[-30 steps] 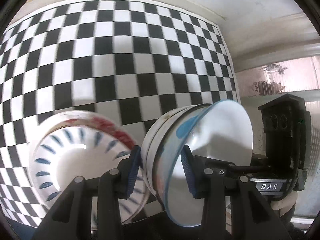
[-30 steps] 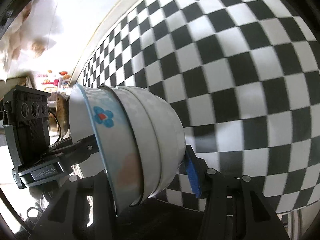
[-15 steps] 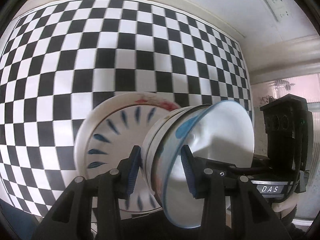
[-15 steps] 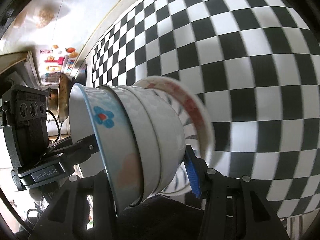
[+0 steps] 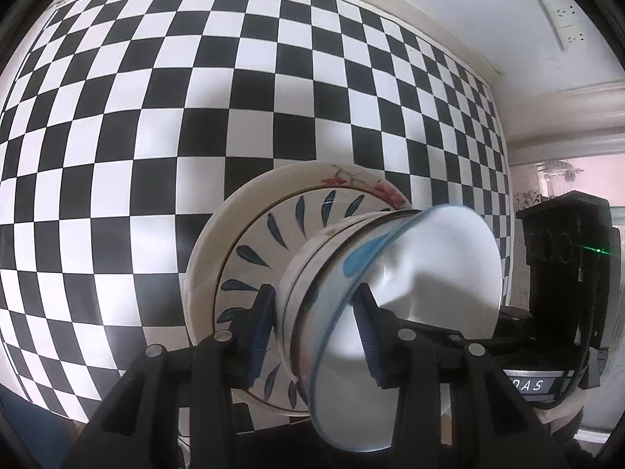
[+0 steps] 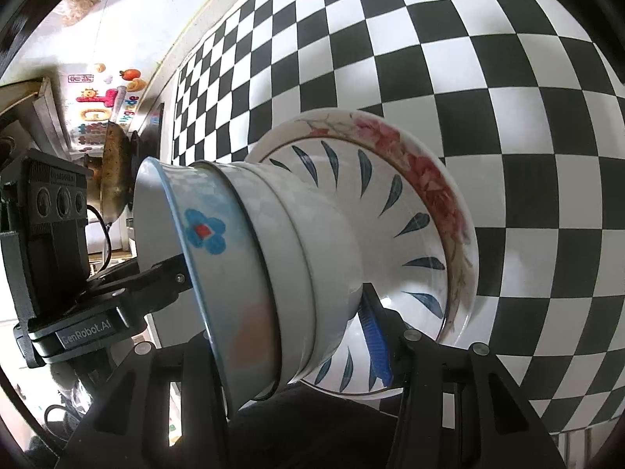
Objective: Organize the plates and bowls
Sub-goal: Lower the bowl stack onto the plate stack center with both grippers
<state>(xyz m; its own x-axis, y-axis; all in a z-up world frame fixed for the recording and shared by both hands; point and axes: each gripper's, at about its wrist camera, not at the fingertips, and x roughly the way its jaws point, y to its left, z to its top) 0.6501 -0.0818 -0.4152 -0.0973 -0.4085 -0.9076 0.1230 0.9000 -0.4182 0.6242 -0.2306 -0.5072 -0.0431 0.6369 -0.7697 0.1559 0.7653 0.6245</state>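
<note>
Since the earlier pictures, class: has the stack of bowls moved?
Yes. Against the checkered surface, the stack of bowls has travelled until it sits over the plates, which earlier lay off to the left.

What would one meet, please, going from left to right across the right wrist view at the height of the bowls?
Black left gripper → blue-rimmed white bowl with a blue flower → plain white nested bowls → white plate with blue leaf strokes → rose-patterned plate rim → black-and-white checkered cloth.
</note>
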